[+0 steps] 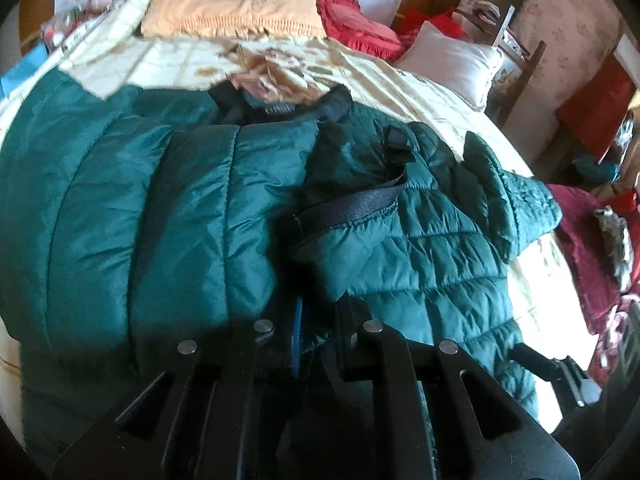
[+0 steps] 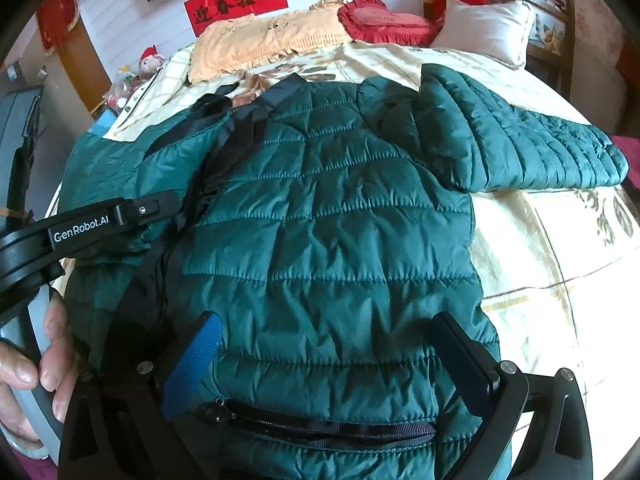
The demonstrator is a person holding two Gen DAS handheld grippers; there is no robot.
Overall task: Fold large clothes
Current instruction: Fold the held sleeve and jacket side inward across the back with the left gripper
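A dark green quilted puffer jacket lies spread on the bed, collar toward the pillows. It also shows in the right wrist view, front up, one sleeve stretched to the right. My left gripper is shut on the jacket's front edge, green fabric pinched between its fingers. My right gripper is open, its jaws wide apart over the jacket's lower front, above a black pocket zipper. The left gripper's body shows at the left in the right wrist view.
The bed has a cream patterned sheet. At its head lie an orange fringed pillow, a red heart cushion and a white pillow. Red fabric and clutter sit off the bed's right side.
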